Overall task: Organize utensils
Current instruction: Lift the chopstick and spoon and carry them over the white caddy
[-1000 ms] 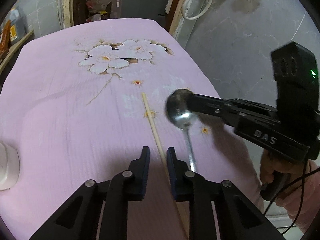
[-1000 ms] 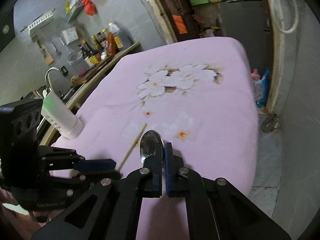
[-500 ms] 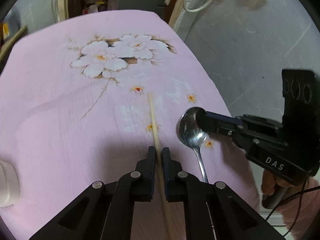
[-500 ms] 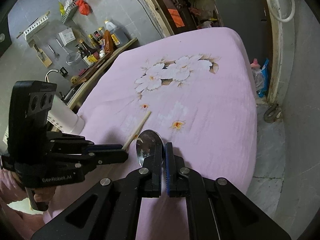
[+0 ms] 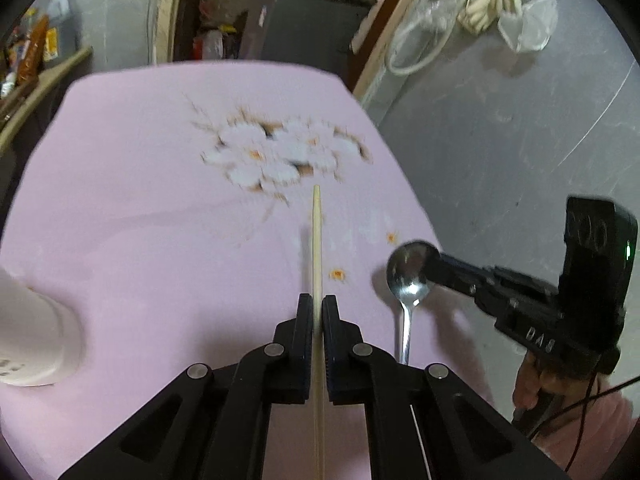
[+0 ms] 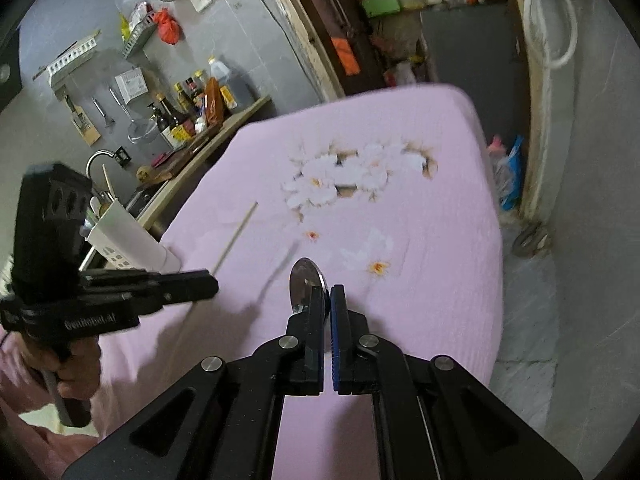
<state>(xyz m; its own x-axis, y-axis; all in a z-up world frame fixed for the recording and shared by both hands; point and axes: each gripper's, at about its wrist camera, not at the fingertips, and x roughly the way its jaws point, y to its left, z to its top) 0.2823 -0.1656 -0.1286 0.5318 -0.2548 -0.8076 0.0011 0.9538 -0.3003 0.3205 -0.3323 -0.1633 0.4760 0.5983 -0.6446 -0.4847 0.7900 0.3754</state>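
The left gripper [image 5: 318,312] is clamped on a chopstick [image 5: 317,240], which runs straight up the middle of the left-wrist frame, its tip over the flower print; the jaws have just closed on it. The right gripper [image 6: 327,300] is pinched shut on a spoon [image 6: 306,284] at the bowl, so the handle hangs down, as seen at lower right of the left-wrist frame. Both utensils look lifted off the cloth, likely for carrying to the white holder [image 6: 128,236], which stands at the left edge of the right-wrist frame and already has utensils poking out. The surface is a pink cloth [image 6: 420,200] with white flowers, soft and slightly creased. Behind it, at upper left, a counter with sauce bottles [image 6: 196,108] runs along a grey wall.
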